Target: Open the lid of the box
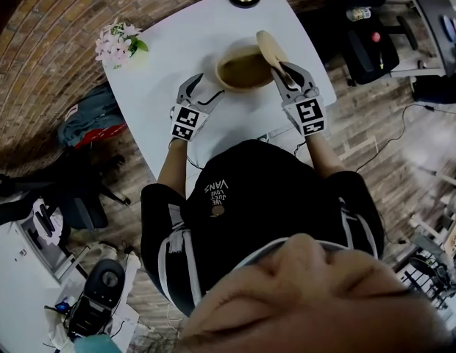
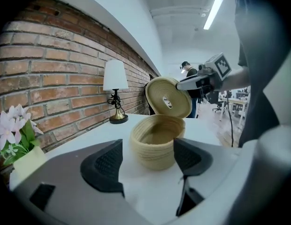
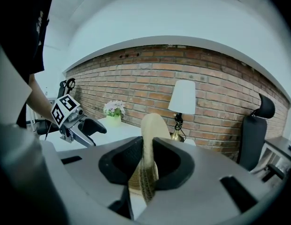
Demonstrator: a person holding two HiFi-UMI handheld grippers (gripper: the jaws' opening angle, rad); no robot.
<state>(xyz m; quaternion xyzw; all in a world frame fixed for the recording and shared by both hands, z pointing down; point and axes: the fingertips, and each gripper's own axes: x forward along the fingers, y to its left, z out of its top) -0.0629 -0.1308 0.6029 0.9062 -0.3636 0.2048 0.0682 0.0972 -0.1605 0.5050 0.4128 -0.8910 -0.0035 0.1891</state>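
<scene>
My right gripper has the woven lid pinched by its rim, which looks light, stiff and grippy to me, while my left gripper sits open and empty beside the box.

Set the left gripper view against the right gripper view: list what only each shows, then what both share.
Left gripper view only: the open woven box, seen past the left gripper's parted, empty jaws. Right gripper view only: the black chair, and the right gripper clamped on the lid's edge. Both: the lid, lamp, flowers, brick wall, and the opposite gripper.
</scene>
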